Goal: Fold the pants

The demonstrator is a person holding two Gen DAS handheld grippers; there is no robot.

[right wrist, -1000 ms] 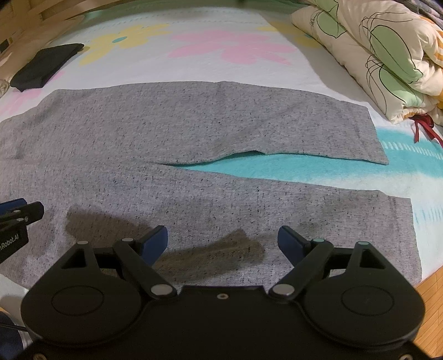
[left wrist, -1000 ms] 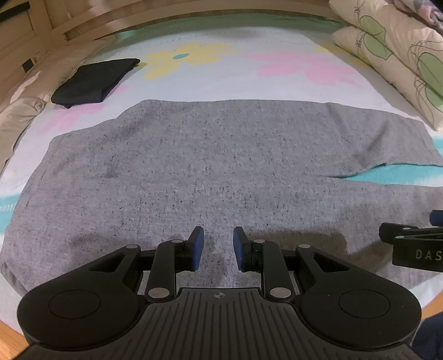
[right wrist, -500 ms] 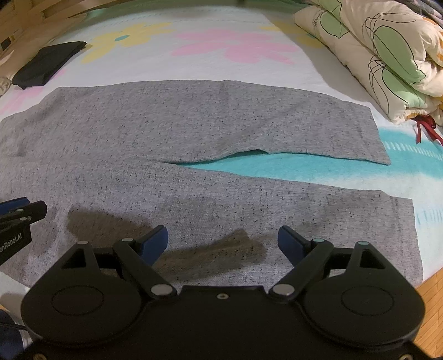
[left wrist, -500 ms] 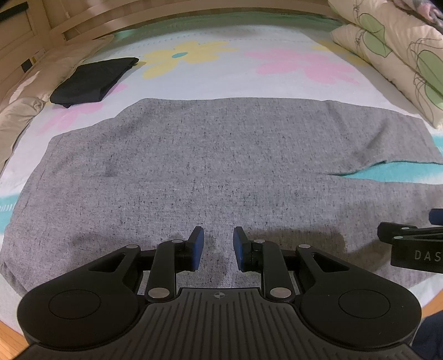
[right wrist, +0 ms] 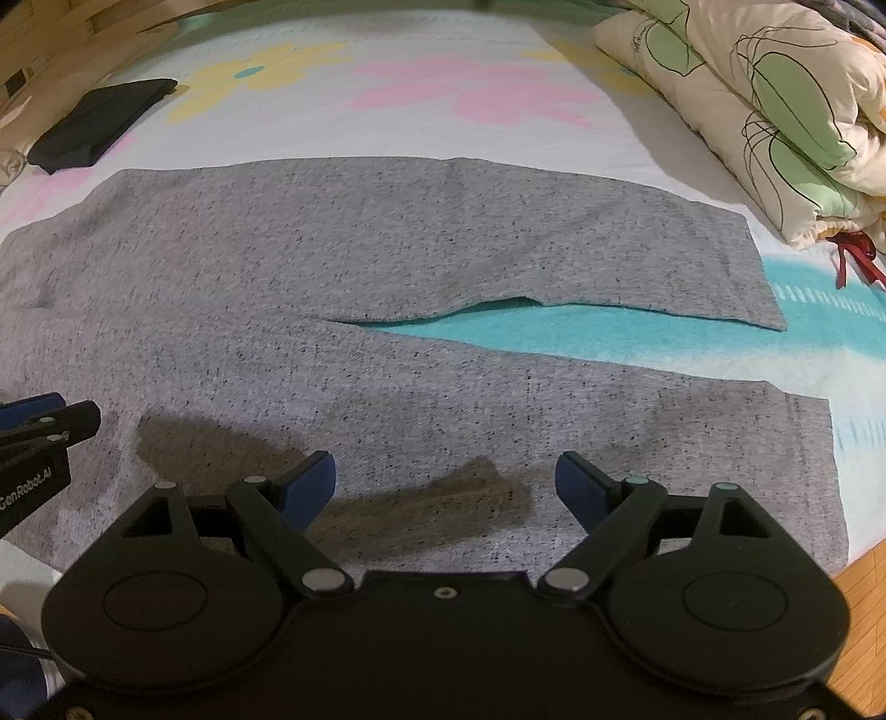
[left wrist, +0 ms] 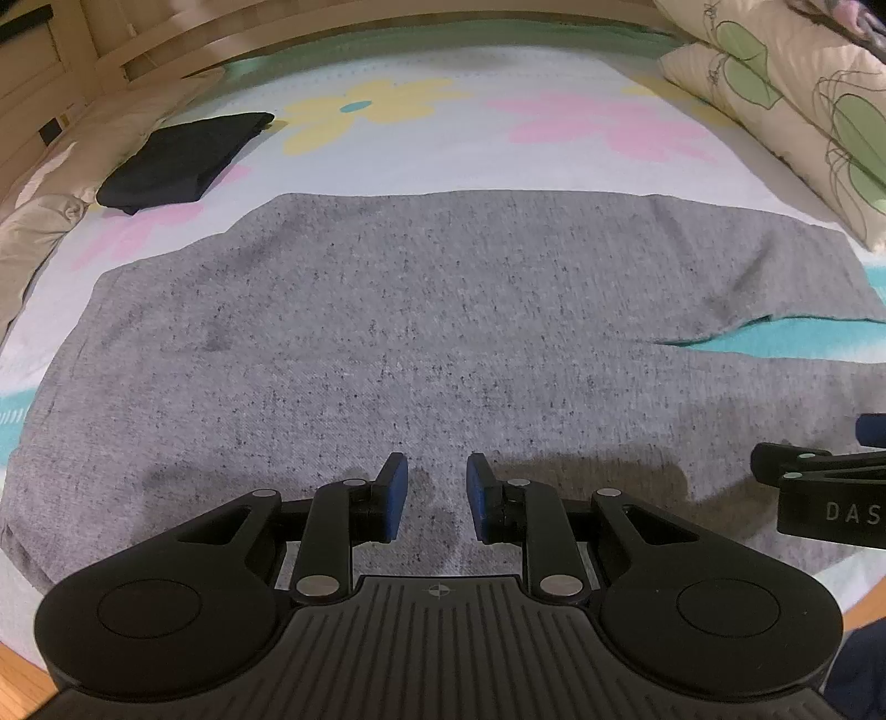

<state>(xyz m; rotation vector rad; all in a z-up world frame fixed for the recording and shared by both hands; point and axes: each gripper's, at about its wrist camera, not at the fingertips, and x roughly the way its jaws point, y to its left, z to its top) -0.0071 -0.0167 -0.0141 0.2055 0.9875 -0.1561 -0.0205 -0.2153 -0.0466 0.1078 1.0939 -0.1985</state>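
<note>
Grey pants (right wrist: 387, 310) lie flat across the middle of the bed (right wrist: 470, 72) — legs toward the right. Left gripper (left wrist: 433, 490) hovers with jaws narrowly apart, empty; right gripper (right wrist: 446, 484) — jaws wide, empty.

Home bedroom indicated: flower-print bed sheet (left wrist: 443, 138) ahead of claws, folded quilt (right wrist: 775, 111) stacked far right, wooden bed frame (left wrist: 138, 39) beyond.

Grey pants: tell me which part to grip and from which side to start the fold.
Grip the grey pants along the near leg's outer edge, coming down from the near side. They lie flat, legs apart, that edge right under the left gripper and right gripper.
</note>
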